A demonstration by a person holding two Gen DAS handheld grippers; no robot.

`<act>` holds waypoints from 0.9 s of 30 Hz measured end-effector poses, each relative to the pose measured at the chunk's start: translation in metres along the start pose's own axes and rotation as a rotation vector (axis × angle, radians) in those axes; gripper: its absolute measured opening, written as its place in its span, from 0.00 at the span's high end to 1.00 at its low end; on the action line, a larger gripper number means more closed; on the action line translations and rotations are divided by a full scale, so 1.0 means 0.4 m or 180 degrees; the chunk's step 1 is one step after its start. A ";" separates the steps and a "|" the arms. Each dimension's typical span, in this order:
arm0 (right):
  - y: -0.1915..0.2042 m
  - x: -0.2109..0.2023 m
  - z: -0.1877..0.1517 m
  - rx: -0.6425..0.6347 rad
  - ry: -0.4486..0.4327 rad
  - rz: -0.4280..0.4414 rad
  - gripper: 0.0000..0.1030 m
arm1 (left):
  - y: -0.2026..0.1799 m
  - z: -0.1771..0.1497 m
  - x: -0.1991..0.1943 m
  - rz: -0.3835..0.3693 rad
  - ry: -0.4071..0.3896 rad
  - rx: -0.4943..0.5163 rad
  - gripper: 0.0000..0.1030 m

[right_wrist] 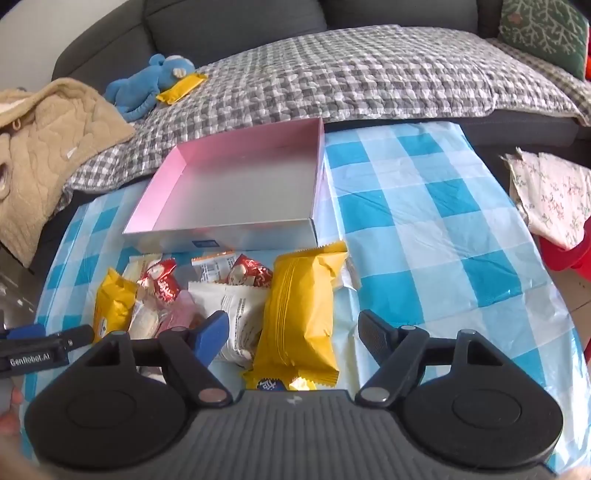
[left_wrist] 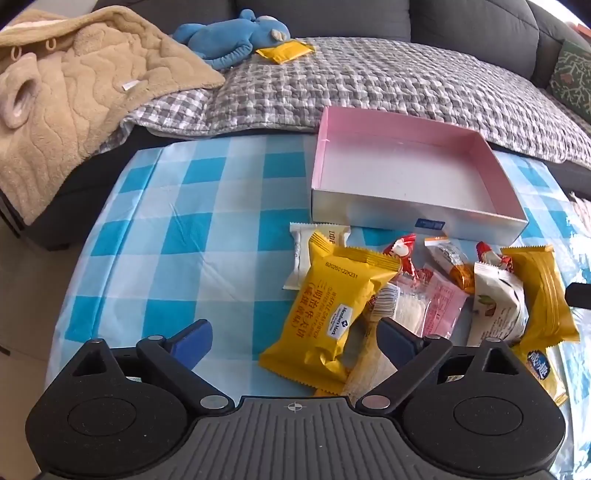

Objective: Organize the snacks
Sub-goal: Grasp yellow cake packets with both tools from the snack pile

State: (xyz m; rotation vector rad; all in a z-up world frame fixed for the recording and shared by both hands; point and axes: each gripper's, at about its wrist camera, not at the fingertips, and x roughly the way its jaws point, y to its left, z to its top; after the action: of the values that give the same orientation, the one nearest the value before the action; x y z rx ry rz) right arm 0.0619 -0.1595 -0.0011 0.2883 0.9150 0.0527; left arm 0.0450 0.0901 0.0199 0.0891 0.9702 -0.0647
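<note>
A shallow open box (left_wrist: 413,173) with pink inner walls and a silvery outer side stands on the blue-and-white checked tablecloth (left_wrist: 177,236), its interior bare. Just near of it lies a loose heap of wrapped snacks. In the left wrist view, a yellow Member's Mark packet (left_wrist: 332,310) lies at the left of the heap, overlapping a white packet (left_wrist: 306,254) behind it; to its right are a clear-and-pink wrapper (left_wrist: 428,302), red-and-white candies (left_wrist: 402,254), an orange-striped packet (left_wrist: 450,262), a white nut-printed packet (left_wrist: 498,302) and a second yellow packet (left_wrist: 543,288).

The left gripper (left_wrist: 295,336) hovers low over the near left of the heap, its blue-padded fingers spread wide with nothing between them. The right gripper (right_wrist: 291,332) is likewise spread apart and empty, poised above that second yellow packet (right_wrist: 299,310) (here seen seam side up).

Beyond the table, a grey checked quilt (right_wrist: 351,70) covers a dark sofa, where a blue plush toy (left_wrist: 232,33) lies touching another yellow packet (left_wrist: 286,50). A beige fleece garment (left_wrist: 74,96) is bundled at the far left, a floral cloth (right_wrist: 554,195) at the right.
</note>
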 end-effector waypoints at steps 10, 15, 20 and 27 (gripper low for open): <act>0.025 0.033 0.019 -0.0116 0.0054 -0.0102 0.29 | -0.005 0.046 0.042 -0.0067 0.0091 0.0088 0.11; 0.019 0.073 0.010 -0.0125 0.0107 -0.0095 0.35 | -0.003 0.055 0.090 0.0030 0.0122 0.0196 0.17; 0.029 0.097 0.017 -0.0275 0.0114 -0.0211 0.51 | 0.010 0.055 0.122 -0.0046 0.0286 0.0148 0.52; 0.016 0.076 0.024 -0.0136 -0.0041 -0.0025 0.64 | 0.009 0.064 0.125 -0.0078 0.0314 0.0141 0.61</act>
State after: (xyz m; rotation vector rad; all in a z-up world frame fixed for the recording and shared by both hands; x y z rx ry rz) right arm 0.0887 -0.1506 -0.0173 0.2451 0.9010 0.0628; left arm 0.0947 0.0903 -0.0067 0.1219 1.0687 -0.1052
